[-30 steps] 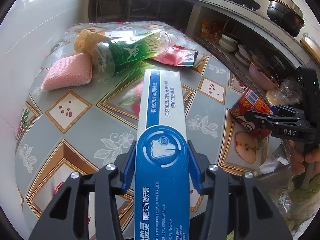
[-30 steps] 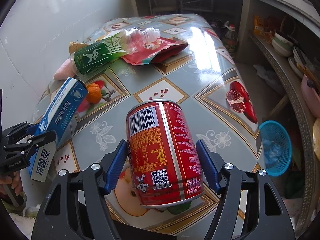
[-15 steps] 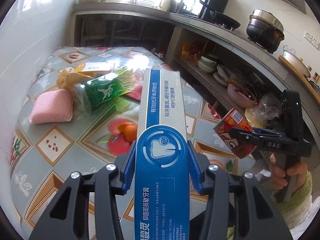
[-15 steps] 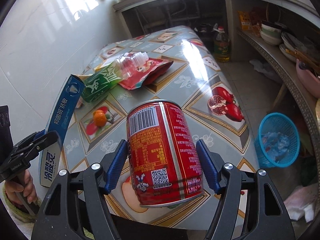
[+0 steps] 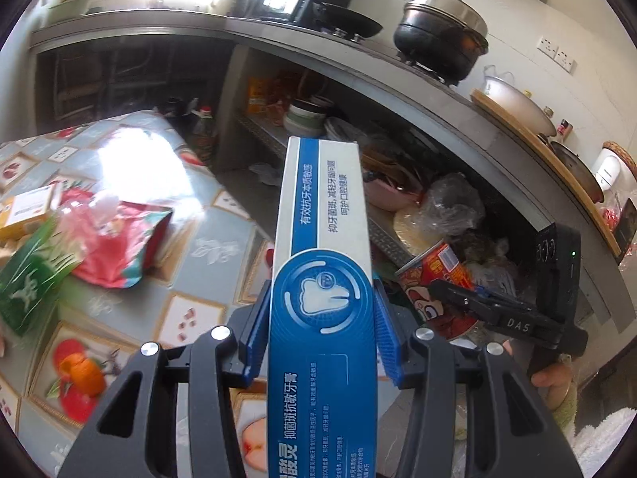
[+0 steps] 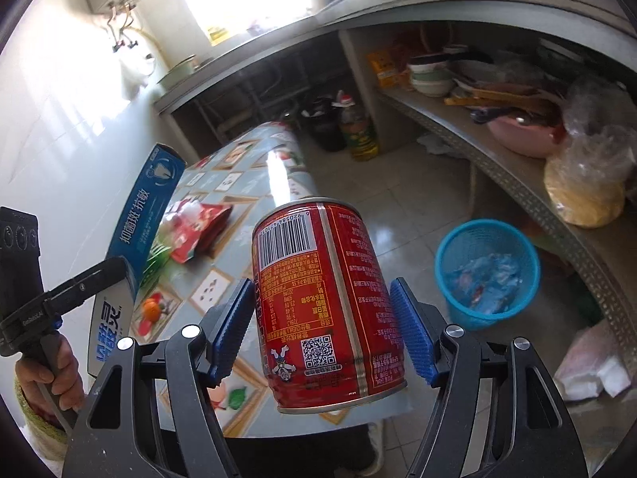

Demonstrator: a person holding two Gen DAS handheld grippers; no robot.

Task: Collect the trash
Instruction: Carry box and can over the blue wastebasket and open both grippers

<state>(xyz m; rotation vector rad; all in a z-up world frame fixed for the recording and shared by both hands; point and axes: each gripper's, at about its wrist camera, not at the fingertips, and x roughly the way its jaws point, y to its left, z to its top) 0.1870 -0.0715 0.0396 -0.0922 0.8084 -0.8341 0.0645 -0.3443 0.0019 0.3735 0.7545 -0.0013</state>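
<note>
The left gripper (image 5: 321, 330) is clenched on a blue-and-white toothpaste box (image 5: 323, 263), its blue pads pressed against both long sides, the box jutting forward above the bench (image 5: 223, 239). The right gripper (image 6: 322, 334) grasps a red drink can (image 6: 322, 298) between its pads, the can tilted with its barcode facing the camera, raised above the bench edge. On the patterned bench lie a red snack pouch (image 5: 119, 239) and a green-labelled bottle (image 5: 28, 279). A blue mesh wastebasket (image 6: 487, 267) stands on the tiled floor beside the shelf, with scraps inside.
</note>
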